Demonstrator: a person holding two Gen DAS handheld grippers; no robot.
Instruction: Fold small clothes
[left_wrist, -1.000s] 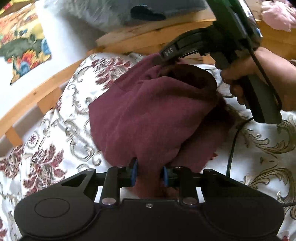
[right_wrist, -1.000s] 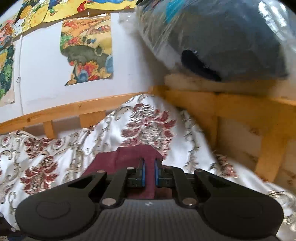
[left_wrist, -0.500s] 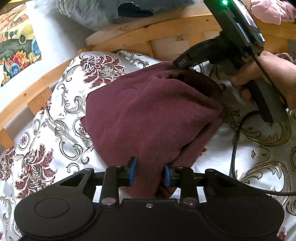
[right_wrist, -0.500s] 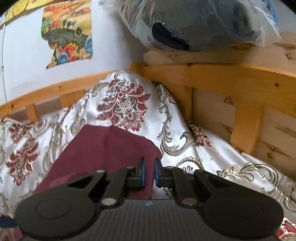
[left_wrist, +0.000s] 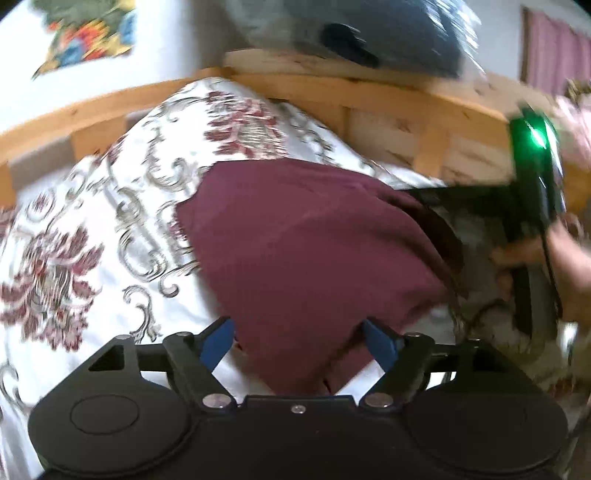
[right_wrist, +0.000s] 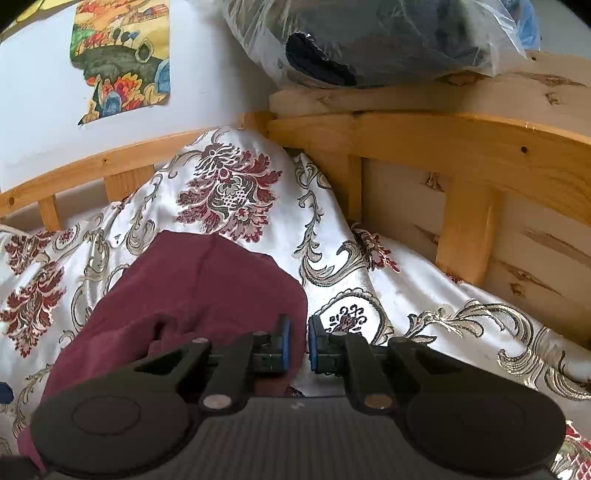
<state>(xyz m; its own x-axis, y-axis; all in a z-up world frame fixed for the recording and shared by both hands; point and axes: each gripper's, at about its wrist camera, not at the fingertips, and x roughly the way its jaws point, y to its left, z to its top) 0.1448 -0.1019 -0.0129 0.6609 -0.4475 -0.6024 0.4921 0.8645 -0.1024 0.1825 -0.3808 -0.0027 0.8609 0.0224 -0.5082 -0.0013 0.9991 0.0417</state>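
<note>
Your left hand-held gripper (left_wrist: 299, 338) has just spread wide, releasing the garment (left_wrist: 306, 240) onto the bed (left_wrist: 74, 229) — your right hand-held gripper (right_wrist: 298, 343) pinches its edge, anchoring the fold.

We see the garment (left_wrist: 310, 251) lying on the bed cover (left_wrist: 92, 229), just before the left gripper (left_wrist: 298, 341). Behind it stands the bed frame (right_wrist: 443, 147), with a plastic bag (right_wrist: 388, 37) on top. The right gripper (right_wrist: 297, 349) is at its right edge.
</note>
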